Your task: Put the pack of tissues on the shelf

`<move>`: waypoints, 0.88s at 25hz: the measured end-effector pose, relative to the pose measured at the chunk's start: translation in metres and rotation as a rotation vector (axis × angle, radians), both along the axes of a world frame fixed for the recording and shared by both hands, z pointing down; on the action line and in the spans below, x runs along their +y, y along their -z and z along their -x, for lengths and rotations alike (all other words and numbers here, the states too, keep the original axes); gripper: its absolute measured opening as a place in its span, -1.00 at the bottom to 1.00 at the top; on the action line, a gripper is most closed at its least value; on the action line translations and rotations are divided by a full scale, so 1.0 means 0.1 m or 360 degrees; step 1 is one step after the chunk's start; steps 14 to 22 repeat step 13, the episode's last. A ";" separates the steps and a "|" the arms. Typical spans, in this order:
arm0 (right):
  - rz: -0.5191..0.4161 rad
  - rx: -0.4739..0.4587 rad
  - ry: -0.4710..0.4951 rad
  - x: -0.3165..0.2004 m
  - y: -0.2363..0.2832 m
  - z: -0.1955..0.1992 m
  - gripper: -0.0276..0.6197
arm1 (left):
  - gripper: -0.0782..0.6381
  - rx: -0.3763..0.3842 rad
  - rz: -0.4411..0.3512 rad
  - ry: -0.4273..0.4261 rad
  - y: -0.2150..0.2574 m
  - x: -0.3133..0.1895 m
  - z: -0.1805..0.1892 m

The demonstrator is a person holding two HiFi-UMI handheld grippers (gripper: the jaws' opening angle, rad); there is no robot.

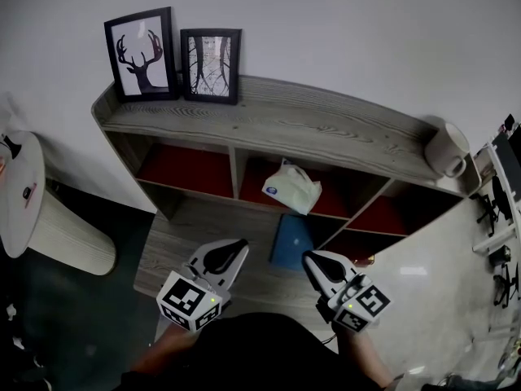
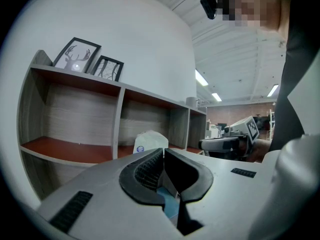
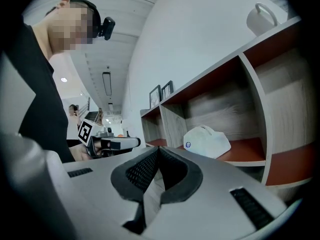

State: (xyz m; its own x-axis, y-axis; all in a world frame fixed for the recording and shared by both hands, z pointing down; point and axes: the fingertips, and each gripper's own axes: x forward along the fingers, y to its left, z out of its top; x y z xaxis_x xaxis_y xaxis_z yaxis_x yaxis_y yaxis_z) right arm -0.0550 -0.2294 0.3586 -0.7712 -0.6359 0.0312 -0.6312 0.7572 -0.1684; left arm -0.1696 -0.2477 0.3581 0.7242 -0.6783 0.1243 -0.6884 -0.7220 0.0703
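The white pack of tissues (image 1: 291, 187) lies in the middle compartment of the wooden shelf (image 1: 285, 125), on its red board. It also shows in the left gripper view (image 2: 150, 141) and the right gripper view (image 3: 207, 141), beyond the jaws. My left gripper (image 1: 236, 251) hovers in front of the shelf, shut with nothing in it (image 2: 163, 153). My right gripper (image 1: 311, 261) hangs beside it, jaws together and empty (image 3: 158, 150). Both are well short of the pack and point toward the shelf.
Two framed pictures (image 1: 140, 53) (image 1: 211, 65) stand on the shelf top at the left, a white mug (image 1: 446, 149) at its right end. A blue flat item (image 1: 291, 241) lies on the wooden base below the pack. A round white table (image 1: 20, 190) stands at far left.
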 end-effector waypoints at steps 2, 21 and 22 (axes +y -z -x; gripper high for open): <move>0.0007 -0.0006 -0.0001 -0.01 0.00 0.01 -0.86 | -0.72 0.0001 0.0000 0.0001 0.00 0.00 0.01; 0.0026 -0.0002 -0.0006 -0.02 -0.02 0.04 -0.86 | -0.72 0.0000 0.0008 -0.0007 -0.01 -0.03 0.04; 0.0026 -0.0002 -0.0006 -0.02 -0.02 0.04 -0.86 | -0.72 0.0000 0.0008 -0.0007 -0.01 -0.03 0.04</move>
